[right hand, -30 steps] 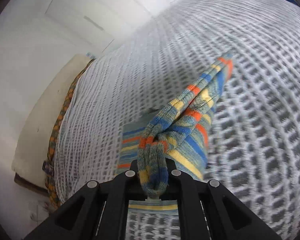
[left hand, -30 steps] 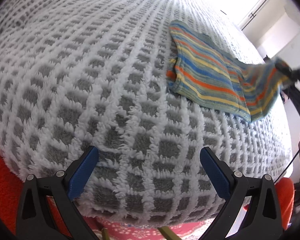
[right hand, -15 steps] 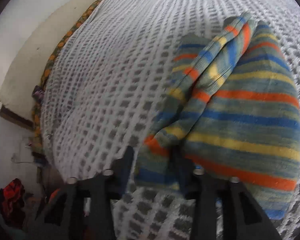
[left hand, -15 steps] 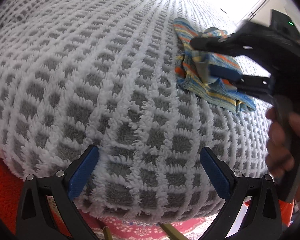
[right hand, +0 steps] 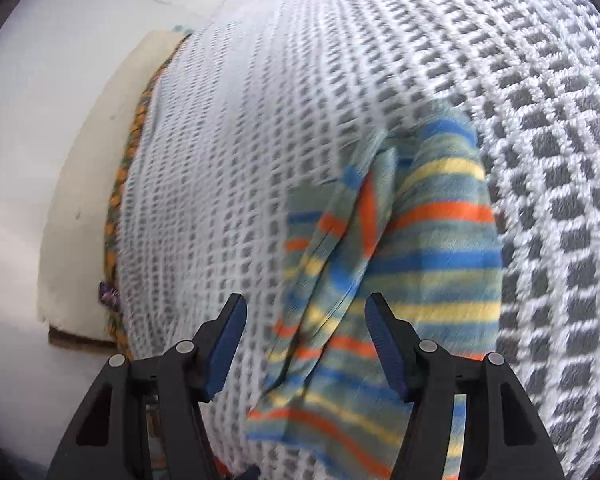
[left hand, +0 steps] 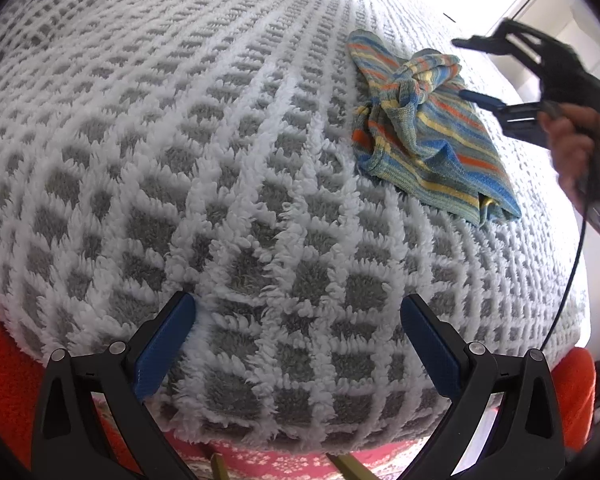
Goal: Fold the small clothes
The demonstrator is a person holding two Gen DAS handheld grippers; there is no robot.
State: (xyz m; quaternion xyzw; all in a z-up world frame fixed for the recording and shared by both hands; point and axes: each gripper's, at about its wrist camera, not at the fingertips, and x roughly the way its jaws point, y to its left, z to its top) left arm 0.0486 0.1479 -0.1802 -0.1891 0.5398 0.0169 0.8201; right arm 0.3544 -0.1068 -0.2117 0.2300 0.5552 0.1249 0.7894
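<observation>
A small striped garment point(left hand: 428, 132) in blue, orange, yellow and green lies rumpled on the grey-and-white checked blanket point(left hand: 180, 140), one part folded over itself. In the right wrist view the garment point(right hand: 412, 256) lies just ahead of and under my right gripper point(right hand: 306, 344), which is open and empty above it. In the left wrist view my right gripper point(left hand: 466, 68) hovers open at the garment's far right side. My left gripper point(left hand: 298, 340) is open and empty over the near blanket edge, well away from the garment.
The blanket covers a bed with an orange-red cover point(left hand: 4, 364) showing under its near edge. A braided orange-green trim point(right hand: 120, 184) and a cream mattress side point(right hand: 80, 184) run along the bed's far edge, next to white walls.
My right gripper carried a part of the garment over the rest, let it go and opened, then drew back. The left gripper has stayed where it was.
</observation>
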